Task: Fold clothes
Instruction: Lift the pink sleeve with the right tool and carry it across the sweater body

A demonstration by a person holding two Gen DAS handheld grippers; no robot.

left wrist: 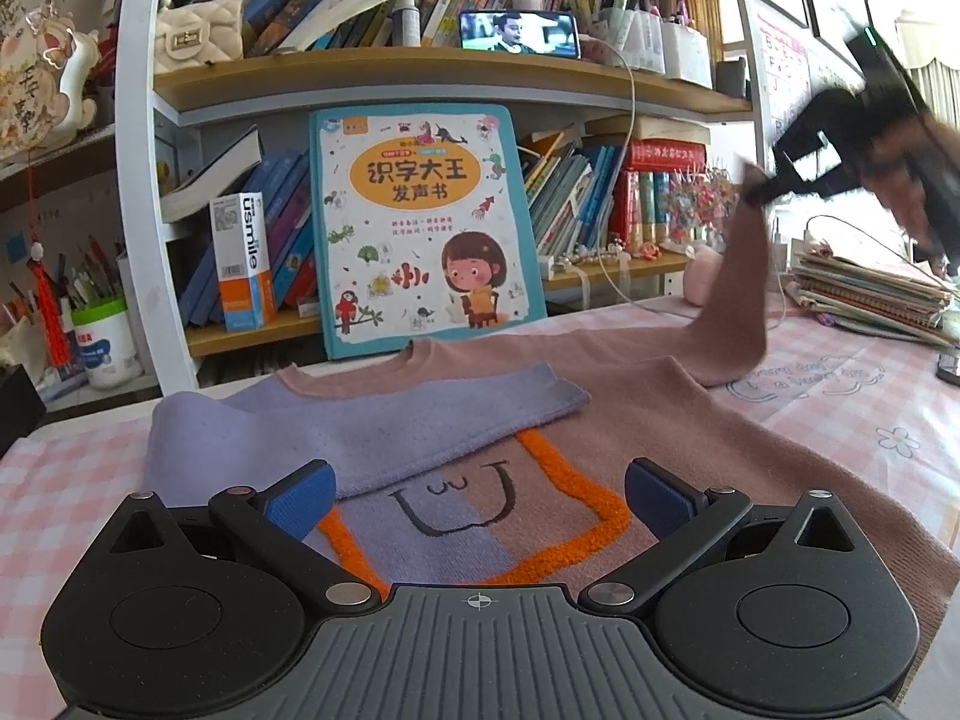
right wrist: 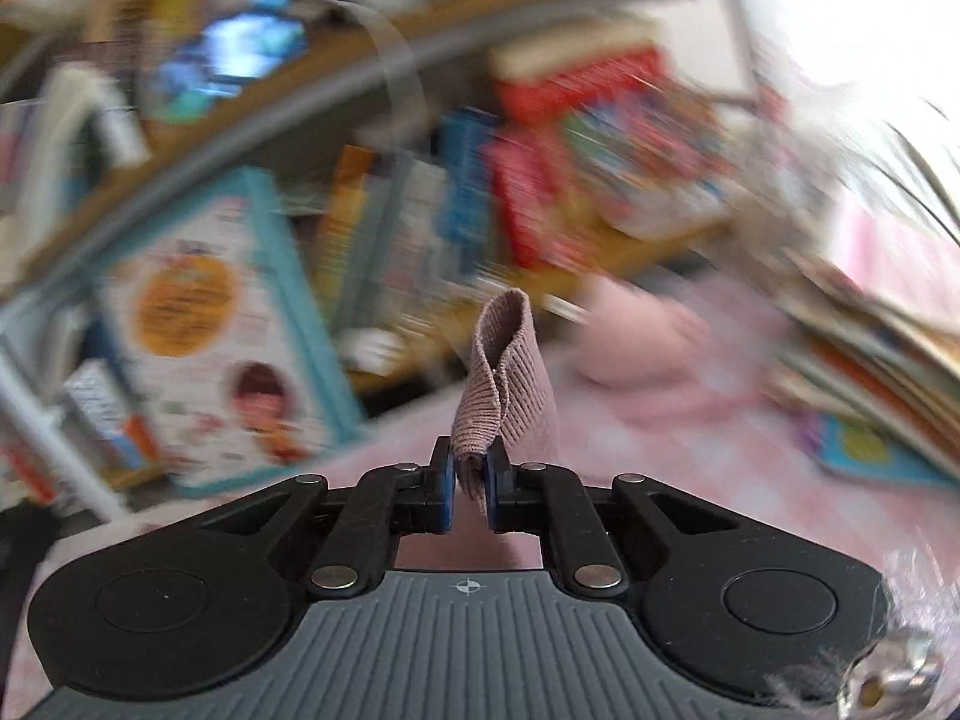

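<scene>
So the sweater (left wrist: 630, 438) is lying flat, front up, on the table (left wrist: 840, 420), which has a pink checked cloth on it. It's a two-tone one, dusty pink and lilac, with an orange fuzzy square and a little stitched face on the chest. The lilac sleeve (left wrist: 384, 414) is folded across the chest, just below the neckline. The left claw (left wrist: 480, 495) hovers low over the hem end with its blue pads spread wide, nothing between them. The right claw (right wrist: 470, 486) is pressed together on the ribbed cuff (right wrist: 504, 378) of the pink sleeve (left wrist: 741, 294), which is pulled up off the table at the far right and hangs in a slanted strip from the pinch. The right wrist view is really blurry behind the cuff. A big picture book (left wrist: 420, 228) leans against the bookshelf (left wrist: 420, 75) behind the sweater
</scene>
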